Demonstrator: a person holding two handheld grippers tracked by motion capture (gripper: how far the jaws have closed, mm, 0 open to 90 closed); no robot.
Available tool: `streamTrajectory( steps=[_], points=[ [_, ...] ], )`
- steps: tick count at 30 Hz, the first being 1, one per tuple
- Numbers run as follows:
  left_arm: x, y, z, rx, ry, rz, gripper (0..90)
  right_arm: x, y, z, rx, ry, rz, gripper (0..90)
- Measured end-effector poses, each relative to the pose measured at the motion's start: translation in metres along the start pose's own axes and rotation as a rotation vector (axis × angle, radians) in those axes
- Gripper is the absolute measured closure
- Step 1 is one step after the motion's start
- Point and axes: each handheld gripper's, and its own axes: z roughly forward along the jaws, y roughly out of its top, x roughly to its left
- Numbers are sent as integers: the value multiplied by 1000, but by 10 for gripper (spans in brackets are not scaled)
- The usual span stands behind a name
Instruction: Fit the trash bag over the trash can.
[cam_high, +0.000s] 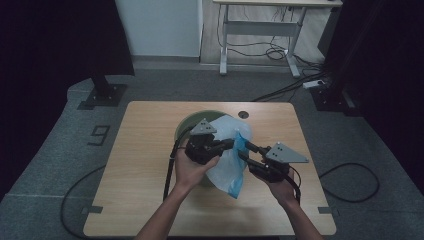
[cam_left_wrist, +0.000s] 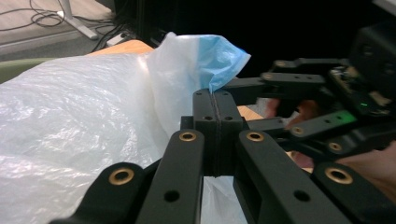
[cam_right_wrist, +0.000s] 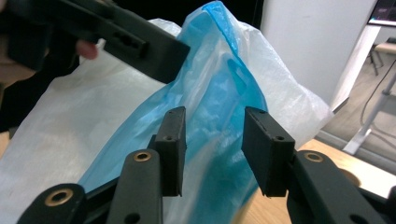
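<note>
A white translucent plastic bag (cam_high: 226, 162) with a blue edge lies over a green bin (cam_high: 186, 123) at the middle of the wooden table (cam_high: 145, 200). My left gripper (cam_high: 233, 144) is shut on the bag's upper edge; in the left gripper view its jaws (cam_left_wrist: 215, 100) meet flat beside the bag (cam_left_wrist: 70, 121). My right gripper (cam_high: 243, 151) faces it from the right. In the right gripper view its jaws (cam_right_wrist: 212, 140) stand apart, with the blue fold of the bag (cam_right_wrist: 219, 88) in the gap and not pressed. The left gripper's tip (cam_right_wrist: 170, 56) pinches the bag at upper left.
A round cable hole (cam_high: 243, 114) sits near the table's far edge. A black stand base (cam_high: 102, 94) is on the floor at far left, and a white desk frame (cam_high: 260, 30) with loose cables is behind. Cables trail over the floor on both sides.
</note>
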Motion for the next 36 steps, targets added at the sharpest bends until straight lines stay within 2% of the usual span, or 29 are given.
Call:
streamTrajectory(
  steps=[4,7,11,17,25,29,33,36],
  points=[
    [1,-1,-1,-3,-3,0,897,-3,2,9,-12,2,40,604],
    [3,-1,-1,-7,-8,-7,897,-4,3,13,-18,2,49,701],
    [4,-2,-3,-11,0,-11,897,-2,5,15,-26,-6,32,885],
    [12,-1,-8,-37,34,-23,897,-5,5,6,-27,-18,7,888],
    [26,-1,-21,-53,79,-43,898,-8,3,-14,-16,-49,-70,888],
    [30,-2,-27,-61,92,-45,898,-8,1,-20,-9,-65,-89,888],
    [36,-4,-37,-82,106,-57,898,-8,0,-24,-3,-89,-122,888],
    [41,-6,-47,-102,118,-65,898,-10,0,-26,-4,-100,-125,888]
  ],
)
